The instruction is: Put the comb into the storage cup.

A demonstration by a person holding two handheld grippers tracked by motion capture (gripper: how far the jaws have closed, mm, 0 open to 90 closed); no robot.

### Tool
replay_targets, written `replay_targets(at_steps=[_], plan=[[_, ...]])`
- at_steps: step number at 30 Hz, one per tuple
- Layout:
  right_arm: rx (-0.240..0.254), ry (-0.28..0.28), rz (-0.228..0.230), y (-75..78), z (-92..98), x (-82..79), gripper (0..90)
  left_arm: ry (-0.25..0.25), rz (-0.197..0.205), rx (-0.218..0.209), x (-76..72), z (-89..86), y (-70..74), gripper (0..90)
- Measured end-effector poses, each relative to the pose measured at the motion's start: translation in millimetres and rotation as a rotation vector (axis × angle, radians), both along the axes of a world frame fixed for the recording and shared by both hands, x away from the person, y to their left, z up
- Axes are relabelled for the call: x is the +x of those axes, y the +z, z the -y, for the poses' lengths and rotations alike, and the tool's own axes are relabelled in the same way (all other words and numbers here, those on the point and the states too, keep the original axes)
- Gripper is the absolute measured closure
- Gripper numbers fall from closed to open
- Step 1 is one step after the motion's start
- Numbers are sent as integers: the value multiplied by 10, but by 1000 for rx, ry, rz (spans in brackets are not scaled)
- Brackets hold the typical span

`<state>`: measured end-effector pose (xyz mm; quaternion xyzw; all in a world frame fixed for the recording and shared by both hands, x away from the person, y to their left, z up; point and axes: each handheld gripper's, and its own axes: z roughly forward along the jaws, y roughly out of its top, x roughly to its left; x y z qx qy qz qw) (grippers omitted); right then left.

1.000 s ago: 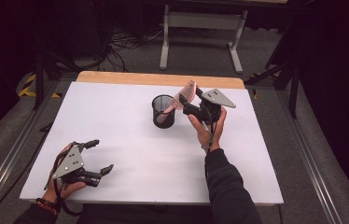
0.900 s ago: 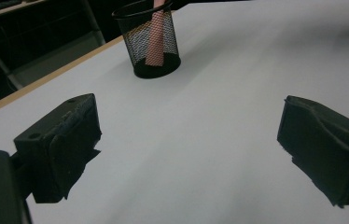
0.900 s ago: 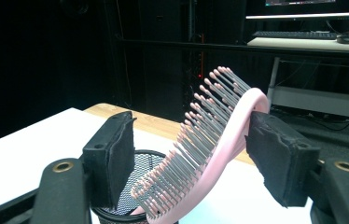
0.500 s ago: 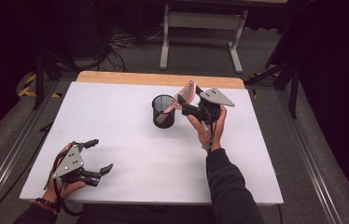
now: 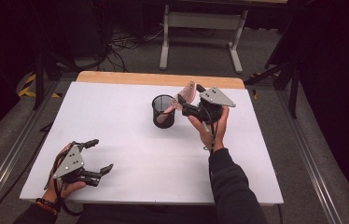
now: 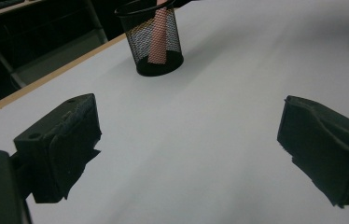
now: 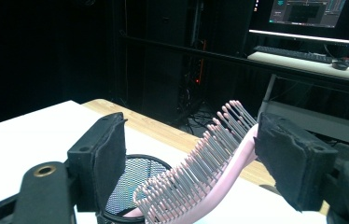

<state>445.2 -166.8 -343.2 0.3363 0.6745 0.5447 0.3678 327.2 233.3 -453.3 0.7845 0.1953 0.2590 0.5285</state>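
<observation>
White tabletop, dark room behind, a monitor glowing at two o'clock in my right gripper view. My right gripper stands with jaws spread around a pink hairbrush; the far pad looks to touch its back, the near one stands apart, so I judge it released. The brush leans handle-down in the black mesh cup, bristle head out over the rim toward two o'clock. My left gripper rests wide open near seven o'clock, holding nothing. I read this as the drop-in step ending; next I'd back the right gripper off without tipping the cup.
</observation>
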Motion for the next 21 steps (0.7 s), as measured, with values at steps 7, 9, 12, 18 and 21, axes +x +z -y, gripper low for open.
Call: replay_targets(at_steps=[7, 9, 12, 18, 21], plan=[[-28, 14, 13, 40, -24, -47, 249, -2, -5, -5, -4, 2, -3, 68], [-42, 18, 22, 55, -44, -69, 248, 1, -3, -1, -4, 3, -2, 68], [-63, 28, 33, 74, -72, -97, 246, -2, -1, -2, -5, 2, 0, 68], [-81, 39, 40, 97, -90, -134, 238, -3, -5, -4, -4, 3, -2, 68], [-88, 43, 44, 107, -89, -152, 231, -3, -3, 0, -2, 4, -2, 68]])
